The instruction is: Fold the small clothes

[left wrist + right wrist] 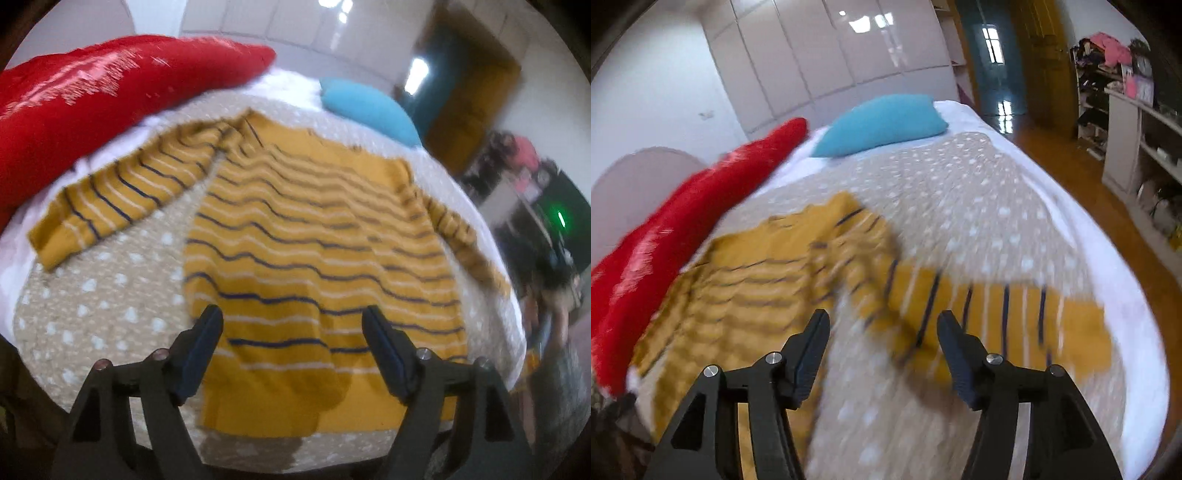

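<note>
Overhead, both grippers' jaws gape empty above the striped sweater spread flat.

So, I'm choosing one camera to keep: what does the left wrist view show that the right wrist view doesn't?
Only the left wrist view shows the mustard-yellow striped knit sweater whole: body flat, both sleeves spread, hem nearest, with the open left gripper above the hem. Only the right wrist view shows the open right gripper, one sleeve stretched toward the bed's white edge, the glossy white wardrobe and cluttered shelves. Both share the sweater, the beige white-spotted bedspread, the red cushion and the turquoise pillow.
</note>
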The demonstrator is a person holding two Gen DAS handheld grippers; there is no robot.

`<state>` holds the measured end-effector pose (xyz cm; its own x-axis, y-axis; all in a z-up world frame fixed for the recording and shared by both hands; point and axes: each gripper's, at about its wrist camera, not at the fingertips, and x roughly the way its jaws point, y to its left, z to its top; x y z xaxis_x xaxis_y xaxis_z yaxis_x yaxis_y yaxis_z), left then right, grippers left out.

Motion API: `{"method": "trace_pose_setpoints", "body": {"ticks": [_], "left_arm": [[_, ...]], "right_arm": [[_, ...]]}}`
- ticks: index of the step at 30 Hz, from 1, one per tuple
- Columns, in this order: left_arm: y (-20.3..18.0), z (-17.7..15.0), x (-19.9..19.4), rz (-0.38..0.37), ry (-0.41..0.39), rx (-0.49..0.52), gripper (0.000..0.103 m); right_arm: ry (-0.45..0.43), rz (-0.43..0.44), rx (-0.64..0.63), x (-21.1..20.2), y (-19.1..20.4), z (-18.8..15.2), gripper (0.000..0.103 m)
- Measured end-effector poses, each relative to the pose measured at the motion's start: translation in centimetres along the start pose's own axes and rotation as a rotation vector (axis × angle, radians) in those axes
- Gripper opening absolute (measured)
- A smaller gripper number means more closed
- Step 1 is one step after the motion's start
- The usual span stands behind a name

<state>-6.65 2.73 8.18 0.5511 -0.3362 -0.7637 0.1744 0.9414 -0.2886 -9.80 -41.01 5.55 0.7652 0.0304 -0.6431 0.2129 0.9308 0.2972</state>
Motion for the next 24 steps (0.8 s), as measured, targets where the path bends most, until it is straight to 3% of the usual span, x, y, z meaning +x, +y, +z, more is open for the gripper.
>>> {"method": "trace_pose_setpoints", "body": {"ticks": [3, 5, 6, 8, 9, 11, 16, 17, 20, 23, 24], "left_arm": [[-0.6, -0.2, 1.5, -0.001, 0.046, 0.012, 0.077], [-0.7, -0.1, 2.4, 0.012, 0.065, 0.019, 0.077], [-0.7, 0.0, 2.6, 0.017, 0.069, 0.020, 0.077], [-0.6, 0.2, 3.0, 0.028, 0.071, 0.021, 0.077], [-0.6, 0.4, 3.1, 0.033, 0.068, 0.021, 0.077], [-0.5, 0.9, 3.5, 0.041, 0.063, 0.018, 0.077], [-0.5, 1.3, 4.0, 0.042, 0.072, 0.000, 0.077], [-0.5, 1.3, 3.9, 0.042, 0.071, 0.001, 0.077], [-0.5, 1.2, 3.8, 0.045, 0.066, 0.010, 0.077], [-0.2, 1.1, 4.1, 0.034, 0.076, -0.006, 0.077], [-0.2, 1.1, 4.2, 0.025, 0.080, -0.013, 0.077]], "right_arm": [[0.074, -0.038, -0.054, 5.1, -0.5, 2.7, 0.065], [0.138, -0.010, -0.072, 7.5, -0.9, 3.2, 0.065], [0.179, 0.016, -0.079, 8.7, -1.3, 3.1, 0.053], [0.251, 0.070, -0.102, 10.2, -1.3, 2.8, 0.008], [0.254, 0.024, -0.131, 10.6, -1.4, 2.9, 0.006], [0.214, -0.109, -0.165, 10.6, -2.7, 4.6, 0.006], [0.139, -0.391, -0.040, 11.1, -8.2, 9.1, 0.008], [0.150, -0.397, 0.004, 11.2, -9.2, 9.6, 0.010], [0.097, -0.257, 0.128, 8.5, -11.3, 9.8, 0.013], [0.022, -0.125, 0.256, 3.4, -13.6, 7.4, 0.038], [0.012, -0.088, 0.294, 1.9, -14.2, 6.2, 0.042]]}}
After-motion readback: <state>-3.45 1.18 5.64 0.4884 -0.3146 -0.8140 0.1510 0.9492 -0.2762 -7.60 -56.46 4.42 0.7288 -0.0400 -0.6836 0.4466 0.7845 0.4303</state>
